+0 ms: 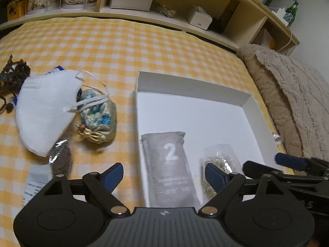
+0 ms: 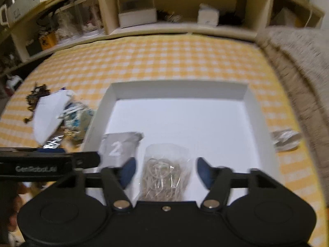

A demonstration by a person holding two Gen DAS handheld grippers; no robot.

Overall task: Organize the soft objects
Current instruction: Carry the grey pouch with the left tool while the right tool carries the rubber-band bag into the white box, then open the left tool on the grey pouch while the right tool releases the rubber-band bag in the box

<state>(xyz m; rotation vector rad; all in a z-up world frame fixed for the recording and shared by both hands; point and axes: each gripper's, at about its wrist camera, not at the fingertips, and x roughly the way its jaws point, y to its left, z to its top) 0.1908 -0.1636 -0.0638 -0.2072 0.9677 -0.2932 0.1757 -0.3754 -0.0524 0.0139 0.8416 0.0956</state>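
A shallow white box (image 1: 193, 86) lies on the yellow checked bedspread. In it lie a grey pouch marked "2" (image 1: 170, 164) and a clear bag of rubber bands (image 2: 164, 170). My left gripper (image 1: 164, 175) stands open over the grey pouch, its blue pads clear of it on both sides. My right gripper (image 2: 166, 167) is open astride the rubber-band bag, with a gap on each side. Left of the box lie a white face mask (image 1: 45, 111), a blue-and-gold brocade pouch (image 1: 98, 119), a foil sachet (image 1: 59, 156) and a dark tangle of cord (image 1: 14, 74).
A printed white packet (image 1: 37, 183) lies near the left gripper. A beige blanket (image 1: 292, 103) is heaped along the bed's right side, with a silvery packet (image 2: 285, 140) beside the box. A wooden headboard shelf (image 1: 164, 16) with boxes stands behind the bed.
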